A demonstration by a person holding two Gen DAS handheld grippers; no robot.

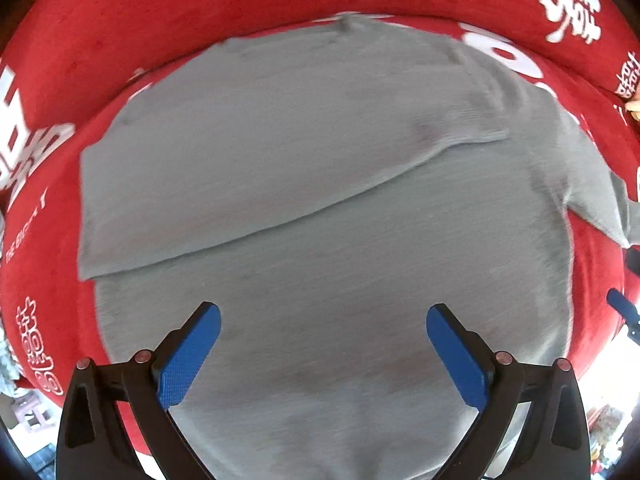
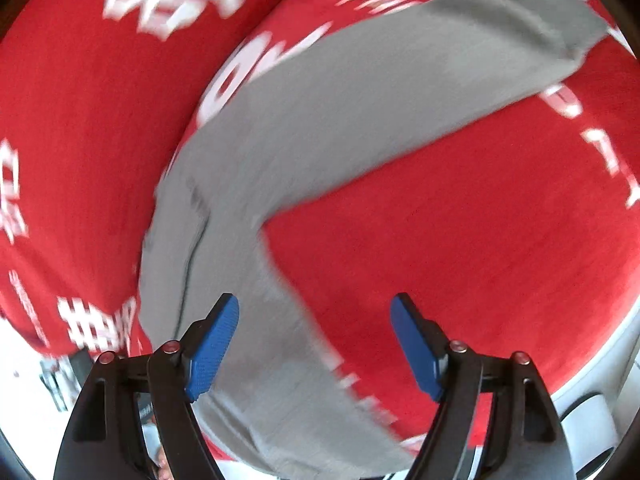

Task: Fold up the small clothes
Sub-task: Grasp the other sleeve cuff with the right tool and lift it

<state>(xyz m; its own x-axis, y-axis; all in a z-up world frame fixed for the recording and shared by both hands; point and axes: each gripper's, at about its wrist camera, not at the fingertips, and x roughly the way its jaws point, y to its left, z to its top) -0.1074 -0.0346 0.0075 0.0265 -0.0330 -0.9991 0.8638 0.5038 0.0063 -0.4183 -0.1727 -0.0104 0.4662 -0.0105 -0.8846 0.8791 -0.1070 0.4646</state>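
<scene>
Garment [image 1: 320, 184] flat on cloth [image 1: 160, 20] — one sleeve [image 1: 256, 168] folded across body.

Both wrist views look down, close, sharing grey garment [image 1: 320, 200] on red cloth [image 1: 120, 20].

Grey sweater [image 1: 320, 184] under my grippers is matt fine-knit cloth, ribbed at the cuff. Red blanket [image 1: 160, 12] is fuzzy, matt fleece with white print. My finger pads [image 1: 188, 356] are textured blue plastic on black matt plastic.

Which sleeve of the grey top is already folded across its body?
The sleeve in the left wrist view lies folded across the grey top. The other sleeve, in the right wrist view, stretches out over the red cloth.
</scene>
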